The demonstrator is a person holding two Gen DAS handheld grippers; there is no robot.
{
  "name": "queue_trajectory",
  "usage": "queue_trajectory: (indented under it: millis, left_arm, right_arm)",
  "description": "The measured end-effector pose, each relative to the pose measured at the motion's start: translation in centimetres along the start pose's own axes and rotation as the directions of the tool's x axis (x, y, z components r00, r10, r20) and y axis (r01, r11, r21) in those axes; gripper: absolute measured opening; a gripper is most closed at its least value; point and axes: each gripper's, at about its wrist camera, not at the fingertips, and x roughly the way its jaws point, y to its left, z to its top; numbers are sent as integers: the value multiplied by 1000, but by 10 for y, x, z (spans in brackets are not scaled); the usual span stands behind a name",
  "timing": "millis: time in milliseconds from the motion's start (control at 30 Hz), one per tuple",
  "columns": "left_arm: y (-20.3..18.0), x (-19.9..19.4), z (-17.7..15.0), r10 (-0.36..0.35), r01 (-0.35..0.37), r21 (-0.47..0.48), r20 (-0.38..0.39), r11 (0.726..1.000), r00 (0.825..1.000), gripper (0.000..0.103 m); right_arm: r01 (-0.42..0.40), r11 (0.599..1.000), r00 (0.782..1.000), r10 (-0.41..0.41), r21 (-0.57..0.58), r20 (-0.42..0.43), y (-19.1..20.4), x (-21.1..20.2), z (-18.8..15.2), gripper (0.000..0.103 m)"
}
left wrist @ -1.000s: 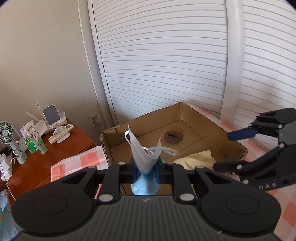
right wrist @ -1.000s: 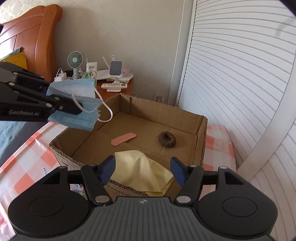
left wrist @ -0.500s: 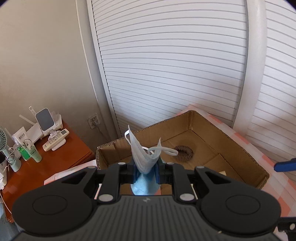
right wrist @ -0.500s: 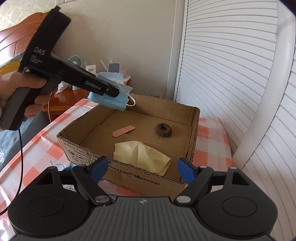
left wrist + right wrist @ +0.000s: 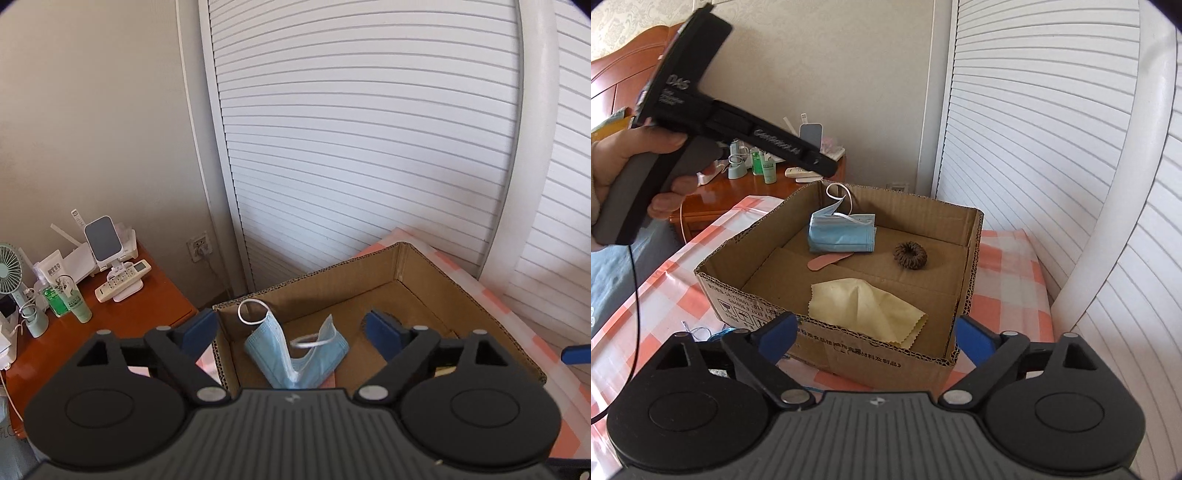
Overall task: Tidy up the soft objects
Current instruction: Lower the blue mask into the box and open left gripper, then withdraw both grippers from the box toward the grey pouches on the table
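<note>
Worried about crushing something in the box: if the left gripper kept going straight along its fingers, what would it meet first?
Most likely the blue face mask, lying in the cardboard box directly between the left gripper's opening fingers. Depth is unclear, so it might touch the box floor beside it.

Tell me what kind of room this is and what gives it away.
Most likely a bedroom in a home. A carved wooden headboard stands at the left, a bedside table beside it holds a small fan and a remote, and white louvered closet doors fill the wall.
</note>
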Motion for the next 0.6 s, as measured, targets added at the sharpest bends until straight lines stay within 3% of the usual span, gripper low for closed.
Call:
queue_trajectory:
  millis: [100,267,333,600]
  left_arm:
    - [-4,-23,-7,4,-4,15,11,1000,1000,95]
    - [-12,-63,-21,18,-18,34,16,999,1000,96]
    - [-16,-80,-32,14,-15,39,20,999,1000,101]
    - [-32,-134,-92,42,-42,16,-8,999,999,102]
  right_arm:
    - [-1,1000,1000,1,5,12,3,-8,-1,103]
    - [10,1000,1000,-11,19,26,8,-26,-10,103]
    - [17,999,1000,-17,31,22,10,-32,-14,103]
    - [67,995,998,-66,71,-20,26,-42,-51,103]
